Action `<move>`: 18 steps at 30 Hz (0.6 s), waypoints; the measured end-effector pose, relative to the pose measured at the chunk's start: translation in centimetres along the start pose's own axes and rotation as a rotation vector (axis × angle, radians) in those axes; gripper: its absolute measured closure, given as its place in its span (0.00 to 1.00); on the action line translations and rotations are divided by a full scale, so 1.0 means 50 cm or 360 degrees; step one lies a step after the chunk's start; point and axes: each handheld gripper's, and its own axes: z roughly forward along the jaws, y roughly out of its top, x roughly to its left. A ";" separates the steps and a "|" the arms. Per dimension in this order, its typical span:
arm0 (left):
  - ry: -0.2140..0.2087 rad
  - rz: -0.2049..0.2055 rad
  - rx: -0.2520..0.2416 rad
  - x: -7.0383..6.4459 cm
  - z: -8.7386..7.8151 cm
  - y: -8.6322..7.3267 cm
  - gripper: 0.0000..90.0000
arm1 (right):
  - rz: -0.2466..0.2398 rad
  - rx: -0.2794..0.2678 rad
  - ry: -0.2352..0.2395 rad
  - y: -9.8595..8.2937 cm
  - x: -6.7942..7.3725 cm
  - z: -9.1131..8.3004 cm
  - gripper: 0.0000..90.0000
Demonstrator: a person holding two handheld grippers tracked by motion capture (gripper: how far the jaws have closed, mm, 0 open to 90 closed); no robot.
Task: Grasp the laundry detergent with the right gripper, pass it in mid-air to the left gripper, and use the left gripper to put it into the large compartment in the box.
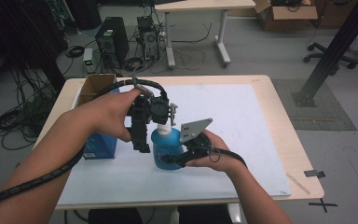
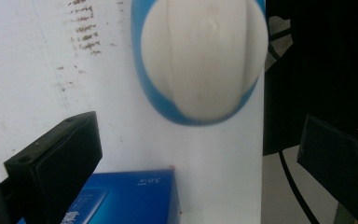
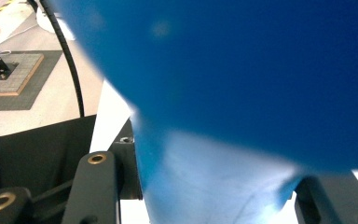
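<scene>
1. White mat [image 1: 242, 126] covering most of the wooden table [image 1: 279, 116].
2. Blue carton [image 1: 100, 145] near the table's left edge, on the mat.
3. Open cardboard box [image 1: 93, 86] at the table's far-left corner.
4. Computer tower [image 1: 112, 41] on the floor beyond, among cables.
5. Second desk [image 1: 200, 5] behind.
</scene>
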 end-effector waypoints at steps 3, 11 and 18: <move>-0.0003 0.0006 0.0000 -0.001 0.002 0.005 0.00 | 0.0001 0.0002 0.0004 0.003 0.000 0.008 0.50; -0.0003 0.0023 0.0010 0.001 0.012 0.016 0.00 | 0.0002 0.0005 0.0008 0.014 -0.002 0.023 0.50; -0.0001 0.0031 0.0005 0.001 0.022 0.024 0.00 | 0.0004 -0.0006 0.0022 0.022 0.005 0.031 0.50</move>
